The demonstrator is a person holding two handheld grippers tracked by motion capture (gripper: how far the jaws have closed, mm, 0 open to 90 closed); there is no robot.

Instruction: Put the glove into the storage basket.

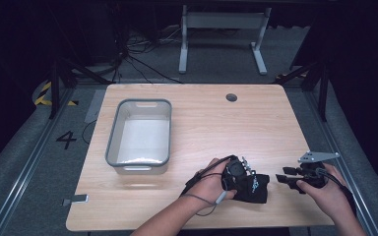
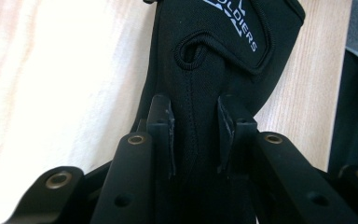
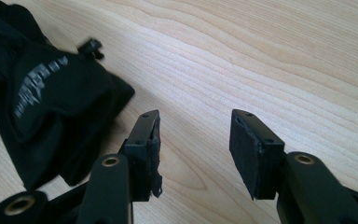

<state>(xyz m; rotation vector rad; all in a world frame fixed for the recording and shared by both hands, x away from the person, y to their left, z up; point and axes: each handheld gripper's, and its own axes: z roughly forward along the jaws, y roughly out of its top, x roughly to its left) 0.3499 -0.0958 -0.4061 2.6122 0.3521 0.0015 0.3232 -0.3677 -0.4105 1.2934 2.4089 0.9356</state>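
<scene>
1. Left gripper view showed the left gripper (image 2: 196, 135) clamped on a black glove (image 2: 205, 70) – fabric pinched between its jaws, low in the frame.
2. Right gripper (image 3: 196, 149) stood released, jaws wide apart over bare table (image 3: 270, 60), glove at the frame's left.
3. White bin (image 1: 163, 109) – centre-left of the high view – held nothing visible.

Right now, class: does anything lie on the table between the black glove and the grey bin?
Nothing visible does. The black glove, clamped by the left gripper, lies right of the grey bin, with bare wooden table between them. The right gripper waits open beside the glove.
</scene>
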